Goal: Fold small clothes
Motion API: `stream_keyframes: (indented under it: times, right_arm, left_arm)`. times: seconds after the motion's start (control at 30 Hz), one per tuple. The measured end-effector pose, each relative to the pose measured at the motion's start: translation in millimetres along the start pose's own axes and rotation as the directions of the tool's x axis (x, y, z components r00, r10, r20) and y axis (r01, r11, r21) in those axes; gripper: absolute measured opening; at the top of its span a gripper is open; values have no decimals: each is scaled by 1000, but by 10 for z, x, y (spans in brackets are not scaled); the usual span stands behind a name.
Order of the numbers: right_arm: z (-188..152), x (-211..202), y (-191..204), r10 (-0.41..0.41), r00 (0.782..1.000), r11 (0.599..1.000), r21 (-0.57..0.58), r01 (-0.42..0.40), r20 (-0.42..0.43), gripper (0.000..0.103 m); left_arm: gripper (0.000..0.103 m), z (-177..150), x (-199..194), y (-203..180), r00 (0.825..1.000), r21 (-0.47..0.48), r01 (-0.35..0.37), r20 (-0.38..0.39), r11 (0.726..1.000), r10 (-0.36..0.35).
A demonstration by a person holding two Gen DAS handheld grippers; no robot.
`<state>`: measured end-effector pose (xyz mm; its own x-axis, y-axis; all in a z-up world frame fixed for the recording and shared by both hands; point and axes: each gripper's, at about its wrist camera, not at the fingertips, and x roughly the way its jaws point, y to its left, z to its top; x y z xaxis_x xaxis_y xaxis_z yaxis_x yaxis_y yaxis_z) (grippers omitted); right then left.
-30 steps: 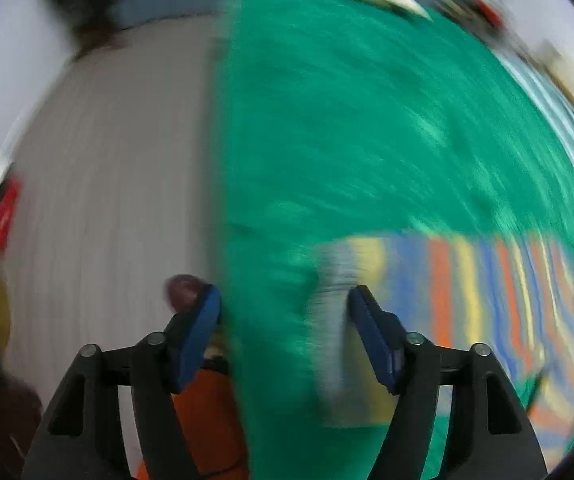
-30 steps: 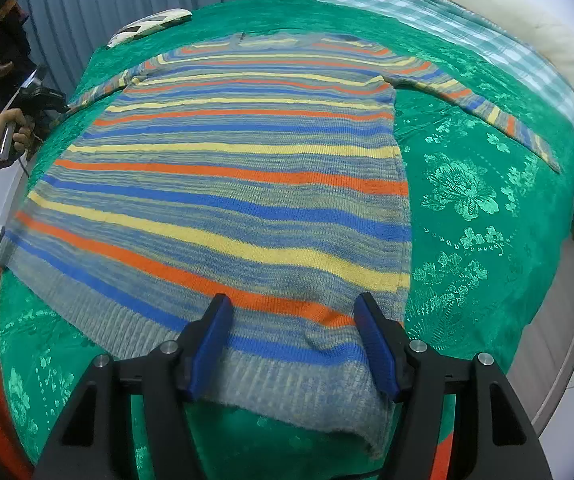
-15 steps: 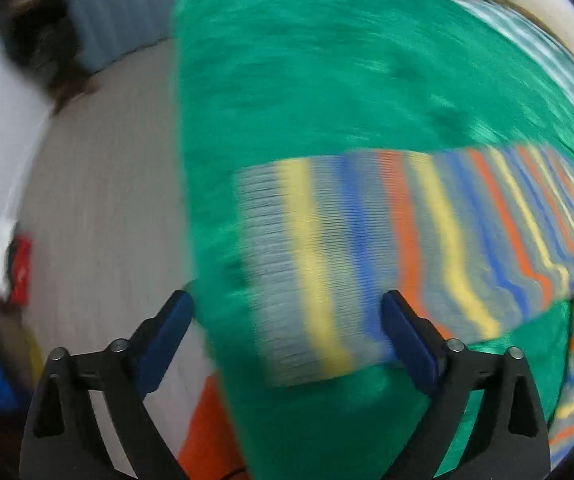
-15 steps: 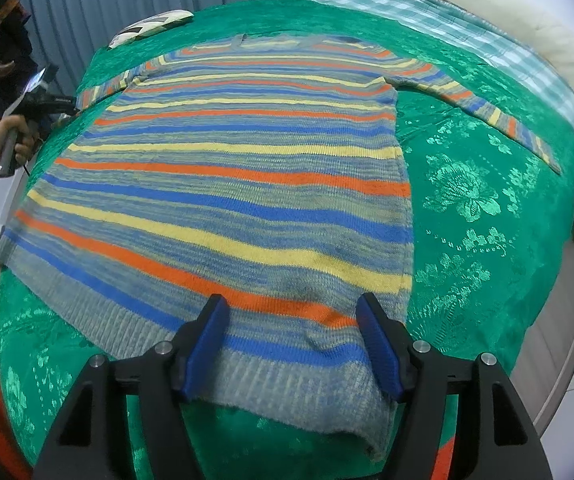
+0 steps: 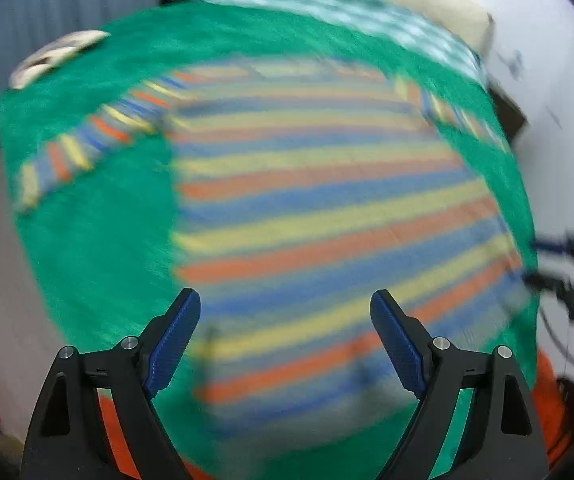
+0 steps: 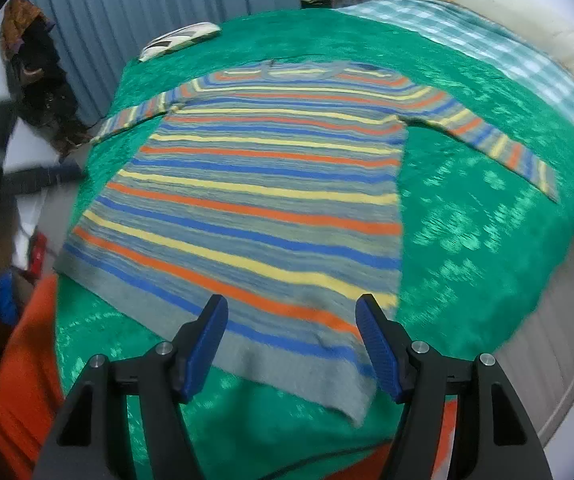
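Both tongs are spread apart with nothing between the pads. Left gripper (image 5: 285, 314) has its blue fingers (image 5: 173, 340) wide apart above the striped sweater (image 6: 255, 208); its jaws just closed in a little, with no cloth pinched. That view is pretty smeared, so I can't make out much detail there. Right gripper (image 6: 291, 334) hangs over the sweater's grey hem near the lower right corner, jaws parted, not touching the knit as far as I can see.

The sweater itself lies flat, front up, on the green bedspread (image 6: 487, 240), both sleeves stretched out sideways from the shoulders, collar at the far end. Beyond the collar, off to the left, a white-and-black thing (image 6: 179, 40) sits on the bedspread's far corner. A checked blanket (image 6: 487, 44) runs along the sweater's right side, well apart from it, past the right sleeve.
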<state>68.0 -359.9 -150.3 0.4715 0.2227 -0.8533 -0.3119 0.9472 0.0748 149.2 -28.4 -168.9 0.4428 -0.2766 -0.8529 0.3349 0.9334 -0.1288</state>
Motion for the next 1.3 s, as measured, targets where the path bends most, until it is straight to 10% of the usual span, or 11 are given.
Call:
stream_keyframes:
  times: [0.13, 0.57, 0.8, 0.93, 1.07, 1.2, 1.3]
  right_arm:
    - [-212, 423, 27, 22, 982, 1000, 14, -19, -190, 64]
    - [-436, 106, 24, 24, 972, 999, -25, -31, -235, 63]
    - [206, -595, -1241, 15, 999, 987, 161, -19, 30, 63]
    - [753, -509, -2529, -27, 983, 896, 441, -55, 179, 63]
    - [855, 16, -3537, -24, 991, 752, 656, -66, 128, 62]
    - [766, 411, -4001, 14, 995, 635, 768, -89, 103, 59]
    - [801, 544, -4095, 58, 989, 630, 764, -140, 134, 55]
  left_arm:
    - [85, -510, 266, -195, 994, 25, -67, -89, 997, 69]
    - [87, -695, -88, -234, 988, -27, -96, -123, 995, 92]
    - [95, -266, -753, -173, 991, -137, -42, 120, 990, 59]
    - [95, -86, -765, -184, 983, -177, 8, 182, 984, 25]
    - [95, -83, -535, -203, 989, -207, -15, 140, 978, 45]
    - [95, -206, -321, -130, 997, -254, -21, 60, 967, 38]
    - [95, -275, -204, -89, 999, -268, -36, 14, 963, 41]
